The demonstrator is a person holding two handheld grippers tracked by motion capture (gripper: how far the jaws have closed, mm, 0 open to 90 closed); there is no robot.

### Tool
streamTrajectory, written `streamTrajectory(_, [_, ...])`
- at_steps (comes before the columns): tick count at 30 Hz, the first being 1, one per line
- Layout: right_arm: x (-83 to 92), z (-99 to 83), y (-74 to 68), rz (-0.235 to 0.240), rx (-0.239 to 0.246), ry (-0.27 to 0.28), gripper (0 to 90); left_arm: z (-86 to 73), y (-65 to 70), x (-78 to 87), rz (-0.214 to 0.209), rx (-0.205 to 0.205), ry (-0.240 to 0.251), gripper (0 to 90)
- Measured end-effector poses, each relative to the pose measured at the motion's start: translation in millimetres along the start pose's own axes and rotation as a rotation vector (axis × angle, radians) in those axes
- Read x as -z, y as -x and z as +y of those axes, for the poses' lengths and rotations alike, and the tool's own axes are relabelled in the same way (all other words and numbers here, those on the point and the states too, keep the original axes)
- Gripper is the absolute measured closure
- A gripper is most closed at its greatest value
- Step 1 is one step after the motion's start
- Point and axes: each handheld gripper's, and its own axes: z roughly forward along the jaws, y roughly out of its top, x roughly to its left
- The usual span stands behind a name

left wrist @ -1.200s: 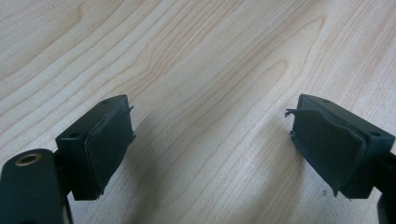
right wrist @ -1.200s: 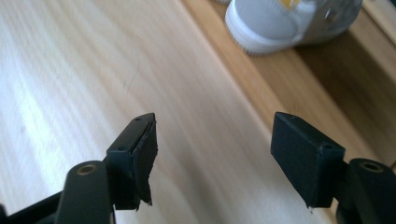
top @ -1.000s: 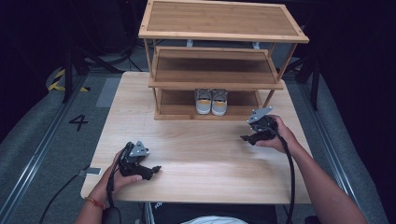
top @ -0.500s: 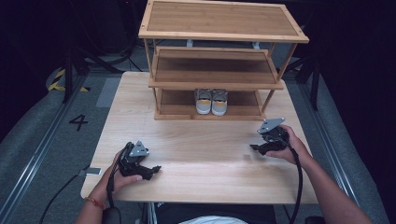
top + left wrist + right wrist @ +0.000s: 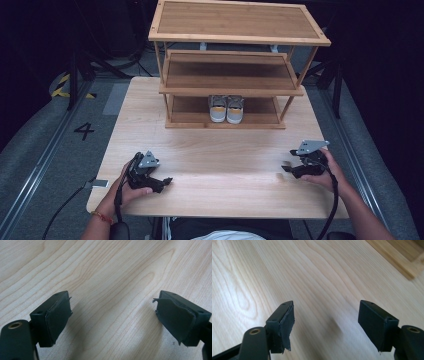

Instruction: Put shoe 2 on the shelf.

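A pair of grey shoes [image 5: 226, 108] with yellow tabs stands on the bottom tier of a wooden shoe rack [image 5: 235, 75] at the back of the table. My left gripper [image 5: 165, 182] rests low over the table's front left, held in a hand, jaws open and empty [image 5: 112, 315]. My right gripper [image 5: 286, 167] is at the front right, close to the tabletop, its tips pointing left. Its jaws stand open with bare wood between them [image 5: 325, 322].
The light wooden table [image 5: 220, 165] lies between the two grippers. The rack's base edge [image 5: 397, 260] shows at the far right of the right gripper view. Grey floor with a painted "4" [image 5: 84, 131] lies left of the table.
My right gripper has moved away from the rack toward the table's front right and come down closer to the wood. The left gripper has stayed in place.
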Motion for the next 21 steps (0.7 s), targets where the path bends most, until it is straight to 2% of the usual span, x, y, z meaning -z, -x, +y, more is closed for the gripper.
streamTrajectory(9, [16.3,-40.4,6.4,-0.014,-0.091,0.056,28.9,-0.3,1.0,0.3,0.007,0.009,0.0,13.0])
streamTrajectory(14, [20.8,-64.3,9.4,-0.028,-0.159,0.078,26.5,-0.6,1.5,0.4,0.011,0.014,0.0,13.0])
streamTrajectory(19, [27.4,-85.5,12.0,-0.029,-0.255,0.13,23.8,-0.8,1.4,1.0,0.018,0.009,-0.001,13.0])
streamTrajectory(21, [28.7,-87.3,12.1,-0.043,-0.269,0.13,23.3,-0.8,1.4,1.1,0.019,0.009,-0.001,13.0])
